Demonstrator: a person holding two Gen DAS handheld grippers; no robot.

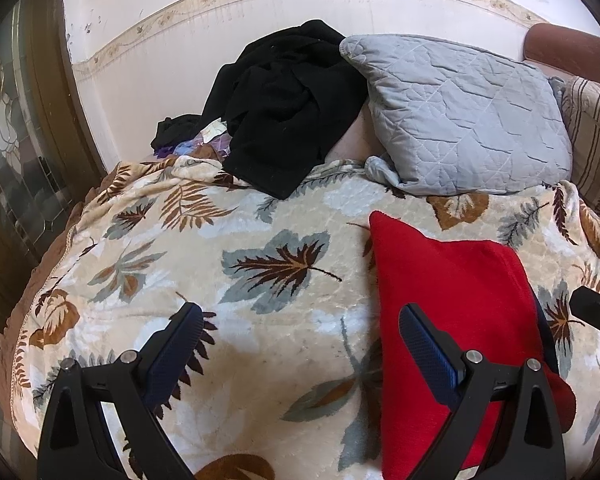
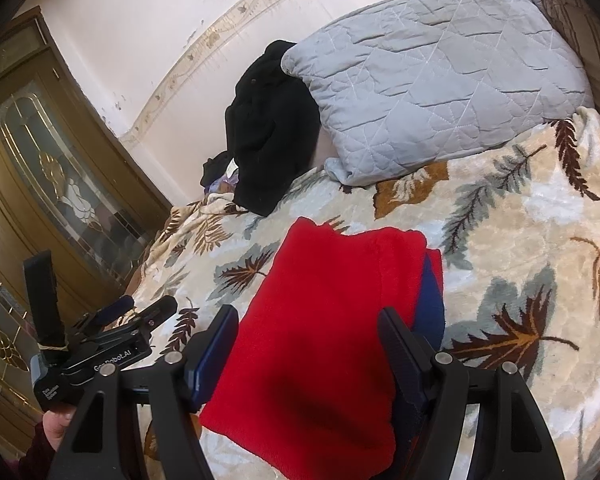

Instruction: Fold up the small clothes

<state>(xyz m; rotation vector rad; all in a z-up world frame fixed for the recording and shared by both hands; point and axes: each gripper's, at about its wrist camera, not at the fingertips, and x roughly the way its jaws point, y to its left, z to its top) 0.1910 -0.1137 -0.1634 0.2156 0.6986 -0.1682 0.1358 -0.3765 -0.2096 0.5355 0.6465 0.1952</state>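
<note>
One red garment (image 2: 332, 344) folded flat on the leaf-print blanket (image 2: 512, 216), near edge | right gripper (image 2: 310, 344) and left gripper (image 1: 300, 328): jaws spread, holding nothing | step: fold looks finished | next: likely fetch the far black clothes (image 1: 284, 112).

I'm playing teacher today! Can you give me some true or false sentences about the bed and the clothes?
1. The red cloth lies on the leafy blanket. True.
2. The black clothes sit folded in a neat stack. False: they lie in a crumpled heap by the wall.
3. The grey pillow touches the black clothes. True.
4. The right gripper has its fingers squeezed shut. False: they stand apart.
5. The blanket is plain white. False: it shows leaves.
</note>
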